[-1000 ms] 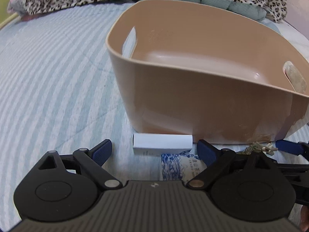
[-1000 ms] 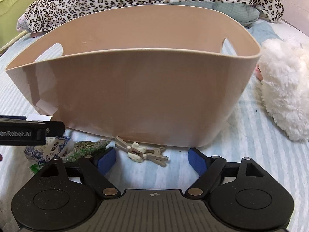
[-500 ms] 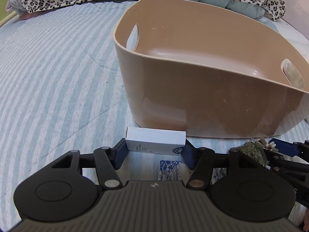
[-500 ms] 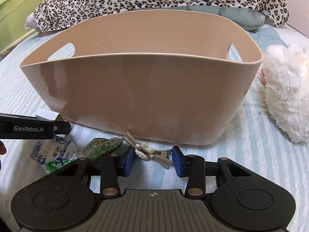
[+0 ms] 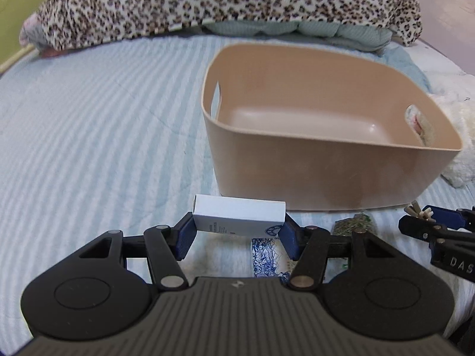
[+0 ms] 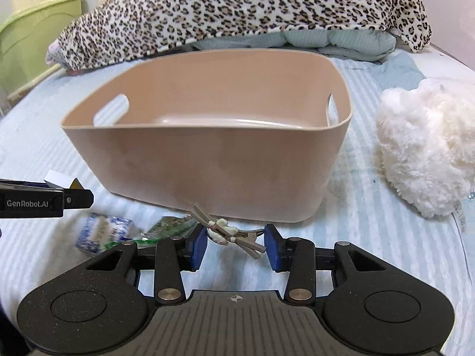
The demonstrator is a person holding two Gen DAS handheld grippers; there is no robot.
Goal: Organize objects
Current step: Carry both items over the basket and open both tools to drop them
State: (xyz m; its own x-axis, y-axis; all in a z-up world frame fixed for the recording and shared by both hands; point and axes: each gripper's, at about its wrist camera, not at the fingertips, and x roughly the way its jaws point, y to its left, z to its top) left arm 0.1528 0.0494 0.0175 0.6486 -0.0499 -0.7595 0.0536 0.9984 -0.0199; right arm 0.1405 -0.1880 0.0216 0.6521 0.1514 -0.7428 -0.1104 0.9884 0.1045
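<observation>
since a second ago, when both claws stood spread over the clutter at the foot of the bin (image 5: 332, 175), each has closed on something and come up off the bedsheet (image 5: 98, 136). at lower centre of the left view the left gripper (image 5: 239, 228) now pinches the white box (image 5: 239, 218) end to end between its blue pads, the box level and clear of the sheet. at lower centre of the right view the right gripper (image 6: 234, 244) has narrowed around the keychain (image 6: 227, 233); the left pad touches it, but whether the right pad bears on it i cannot tell, so the hold looks light. the bin sits further up and smaller in both views than before, its floor bare. the blue packet (image 6: 102, 233) and green packet (image 6: 169, 227) lie on the sheet at lower left of the right view. my judgement: both pickups are done, and carrying over the near rim and dropping comes next; the keychain may slip.
</observation>
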